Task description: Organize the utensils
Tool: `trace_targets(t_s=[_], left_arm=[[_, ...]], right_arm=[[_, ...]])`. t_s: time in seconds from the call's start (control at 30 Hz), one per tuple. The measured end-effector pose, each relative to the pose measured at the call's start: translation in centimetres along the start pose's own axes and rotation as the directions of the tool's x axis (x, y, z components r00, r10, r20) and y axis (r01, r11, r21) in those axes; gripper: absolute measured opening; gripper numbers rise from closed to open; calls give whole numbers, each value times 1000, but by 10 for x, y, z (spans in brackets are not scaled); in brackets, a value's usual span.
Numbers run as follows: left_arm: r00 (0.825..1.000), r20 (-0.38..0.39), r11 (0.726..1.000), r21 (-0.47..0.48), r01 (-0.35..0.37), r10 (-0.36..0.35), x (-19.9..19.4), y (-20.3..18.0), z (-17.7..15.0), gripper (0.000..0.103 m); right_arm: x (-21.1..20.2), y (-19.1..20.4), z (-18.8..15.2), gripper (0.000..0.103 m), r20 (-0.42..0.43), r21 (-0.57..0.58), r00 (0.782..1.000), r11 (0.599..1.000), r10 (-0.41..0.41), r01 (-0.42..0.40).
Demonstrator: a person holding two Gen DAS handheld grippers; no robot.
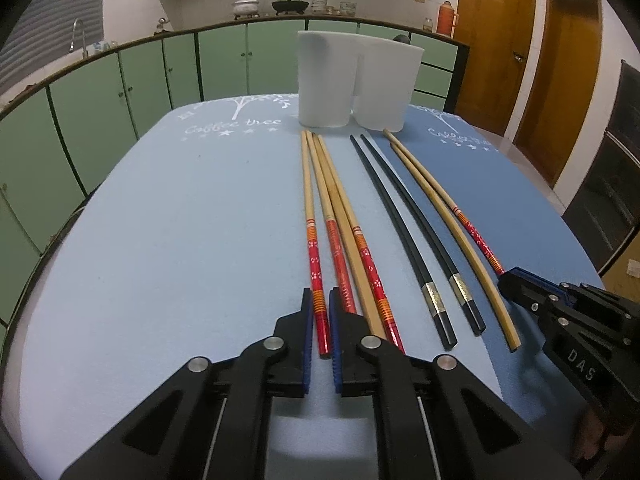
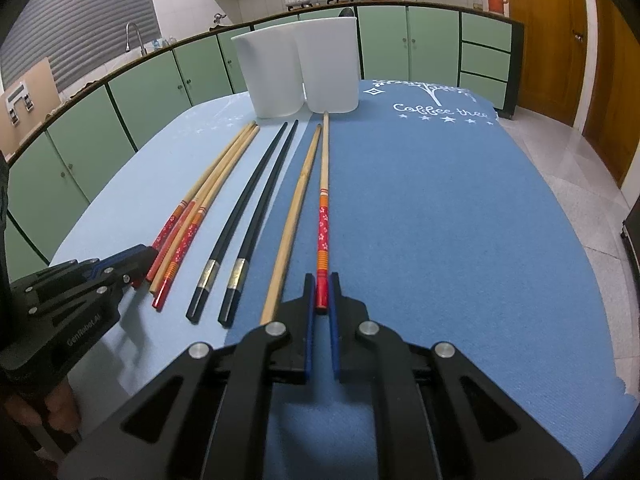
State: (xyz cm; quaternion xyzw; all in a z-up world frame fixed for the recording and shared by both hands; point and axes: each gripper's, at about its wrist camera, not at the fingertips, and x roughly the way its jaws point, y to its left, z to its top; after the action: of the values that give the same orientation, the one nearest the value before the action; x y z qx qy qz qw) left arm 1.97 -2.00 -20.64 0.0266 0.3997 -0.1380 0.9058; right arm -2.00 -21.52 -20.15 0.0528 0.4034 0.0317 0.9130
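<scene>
Several chopsticks lie lengthwise on a blue mat (image 1: 180, 220). A white two-part holder (image 1: 352, 84) stands at the far end; it also shows in the right wrist view (image 2: 300, 72). My left gripper (image 1: 320, 300) is shut on the red end of the leftmost red-patterned chopstick (image 1: 312, 248), still lying on the mat. My right gripper (image 2: 321, 284) is shut on the red end of the rightmost red-patterned chopstick (image 2: 323, 224). Two black chopsticks (image 1: 408, 240) lie in the middle, and a plain wooden one (image 2: 296, 208) lies beside the right gripper.
The table's edges curve off left and right. Green kitchen cabinets (image 1: 100, 92) and a counter with pots (image 1: 288, 4) stand behind. Wooden doors (image 1: 496, 40) are at the right. A darker blue mat (image 2: 440, 208) covers the right half.
</scene>
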Motion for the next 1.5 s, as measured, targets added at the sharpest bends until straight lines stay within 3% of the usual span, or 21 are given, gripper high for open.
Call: trace_targets(t_s=[0.1, 0.37, 0.67, 0.77, 0.93, 1.0, 1.07, 1.2, 1.4, 1.5], left_arm=[[1000, 3, 1000, -6, 1, -1, -3, 0, 2, 7], [994, 114, 1000, 12, 3, -4, -52, 5, 29, 6], [967, 253, 1000, 29, 2, -9, -104, 7, 72, 5], [963, 269, 1000, 23, 17, -22, -113, 9, 81, 5], [983, 181, 999, 10, 39, -40, -94, 16, 64, 8], [992, 123, 999, 4, 42, -43, -78, 19, 49, 19], [996, 79, 999, 10, 32, -33, -65, 18, 36, 21], [1000, 13, 1000, 2, 22, -22, -46, 20, 12, 32], [998, -53, 1000, -7, 19, -19, -26, 21, -10, 34], [999, -49, 1000, -16, 13, -14, -22, 22, -12, 34]], right_arm=[[-1, -1, 2, 5, -8, 8, 1000, 1000, 15, -14], [-33, 2, 21, 5, 54, -41, 998, 999, 22, -20], [-88, -4, 69, 5, 186, -58, 981, 997, 53, -42], [-103, -6, 85, 5, 222, -57, 974, 998, 50, -38], [-95, -8, 77, 5, 185, -45, 982, 999, 32, -24], [-82, -9, 62, 5, 134, -23, 991, 999, 29, -26], [-71, -10, 48, 5, 95, -4, 995, 1000, 24, -24], [-53, -12, 22, 5, 26, 16, 1000, 1000, 11, -11], [-40, -18, 9, 5, -16, 43, 1000, 999, 9, -8], [-39, -18, 8, 5, -13, 42, 1000, 999, 11, -10]])
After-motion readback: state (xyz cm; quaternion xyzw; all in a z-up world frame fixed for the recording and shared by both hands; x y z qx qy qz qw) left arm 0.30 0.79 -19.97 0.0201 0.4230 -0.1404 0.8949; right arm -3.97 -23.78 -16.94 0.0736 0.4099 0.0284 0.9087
